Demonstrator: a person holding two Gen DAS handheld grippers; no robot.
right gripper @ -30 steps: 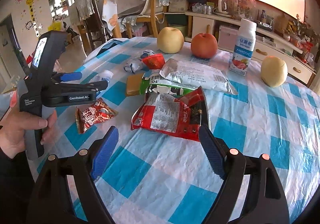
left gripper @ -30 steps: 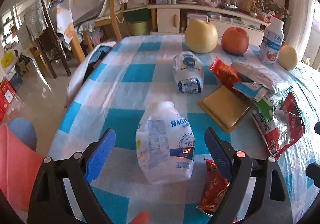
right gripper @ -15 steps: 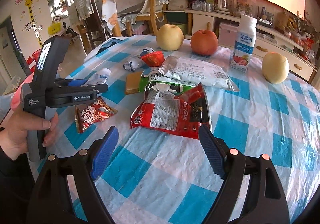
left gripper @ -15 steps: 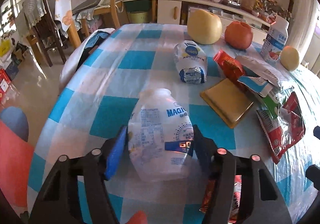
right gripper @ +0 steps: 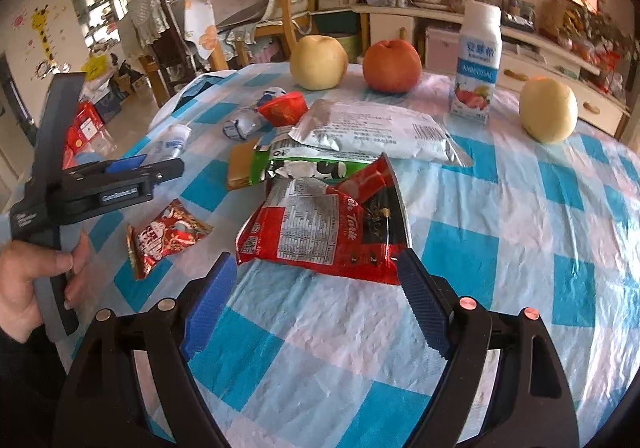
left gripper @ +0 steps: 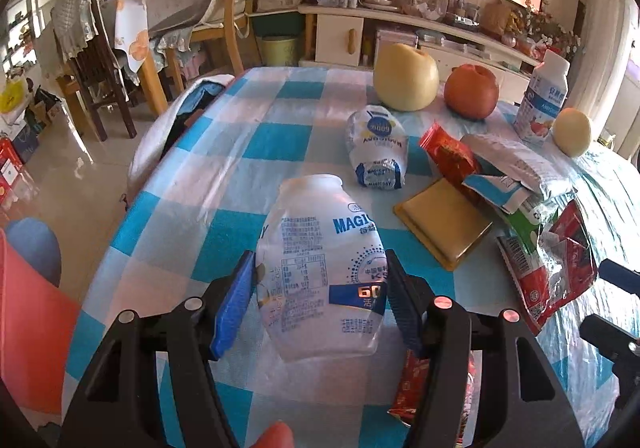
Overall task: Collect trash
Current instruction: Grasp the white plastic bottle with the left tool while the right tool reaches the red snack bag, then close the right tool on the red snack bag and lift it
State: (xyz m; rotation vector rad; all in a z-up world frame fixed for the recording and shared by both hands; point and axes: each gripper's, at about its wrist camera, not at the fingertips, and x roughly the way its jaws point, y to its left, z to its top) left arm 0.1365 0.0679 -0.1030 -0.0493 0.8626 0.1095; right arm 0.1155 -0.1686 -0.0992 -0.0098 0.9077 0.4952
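Your left gripper (left gripper: 320, 294) has just been closing and now pinches the empty plastic bottle (left gripper: 320, 268) across its lower belly, both blue pads pressed on its sides; the bottle is near the table's edge on the checked tablecloth (left gripper: 276, 140), at the near-left end of the litter. Judge it light and thin-walled; it looks uncapped and empty, so it will likely buckle under a hard squeeze, and the glossy label may be slippery; the widest part, where you have it, seems the surest hold. Its long axis runs roughly toward twelve o'clock from your left gripper, open neck pointing away from you and base toward you; I cannot tell whether it has left the cloth.

Your right gripper (right gripper: 316, 304) is spread wide and holds nothing; it hangs just short of the red snack bag (right gripper: 324, 224), which lies at its twelve o'clock. A second, crushed bottle (left gripper: 378, 154) lies at one o'clock of the held one, beyond it; a small red wrapper (right gripper: 164, 234) sits at ten o'clock of your right gripper. These wrappers look limp and crinkly; pinch an edge.
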